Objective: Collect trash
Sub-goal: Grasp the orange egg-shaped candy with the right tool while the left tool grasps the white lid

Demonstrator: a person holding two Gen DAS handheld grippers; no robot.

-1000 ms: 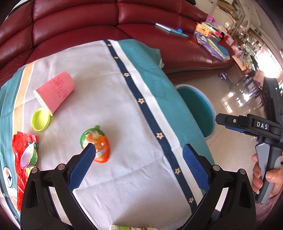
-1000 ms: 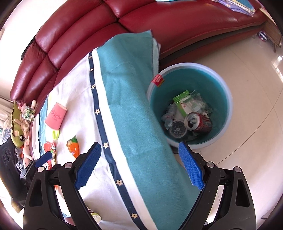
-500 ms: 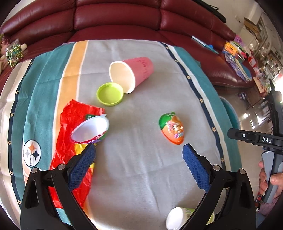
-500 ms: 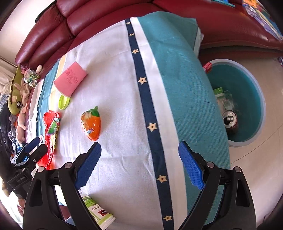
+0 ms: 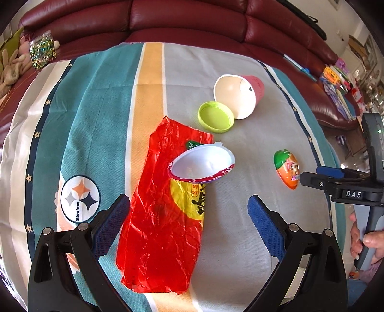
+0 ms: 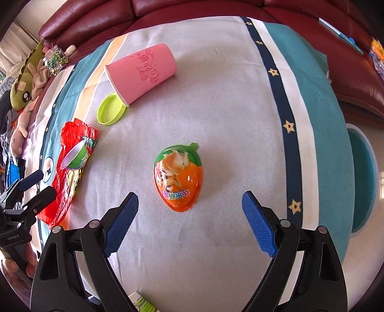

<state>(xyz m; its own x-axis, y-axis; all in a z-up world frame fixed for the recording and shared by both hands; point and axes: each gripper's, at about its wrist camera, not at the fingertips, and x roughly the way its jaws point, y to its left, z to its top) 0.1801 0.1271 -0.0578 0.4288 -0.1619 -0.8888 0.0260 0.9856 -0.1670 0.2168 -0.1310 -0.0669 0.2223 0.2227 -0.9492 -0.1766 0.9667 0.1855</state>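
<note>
An orange carrot-shaped plastic shell (image 6: 178, 177) lies on the cloth just beyond my open right gripper (image 6: 190, 217), between the lines of its fingers; nothing is gripped. My open left gripper (image 5: 186, 224) hovers over a crumpled red wrapper (image 5: 165, 216) with a small empty cup (image 5: 202, 165) tipped on it. A pink paper cup (image 6: 141, 72) lies on its side beside a lime green lid (image 6: 111, 109). In the left wrist view the carrot shell (image 5: 286, 169) sits right beside the right gripper's tip (image 5: 319, 177).
A striped cloth (image 6: 240, 108) covers the table. A teal bin (image 6: 363, 177) stands on the floor at the right. A red leather sofa (image 5: 192, 21) runs behind, with plush toys (image 6: 24, 81) and a glitter jar (image 5: 43, 52) at the left. A white packet (image 6: 141, 302) peeks out below.
Both grippers swept left across the table from the bin side. The left now faces the red wrapper and small cup; the right now faces the carrot shell. Both stayed open.
</note>
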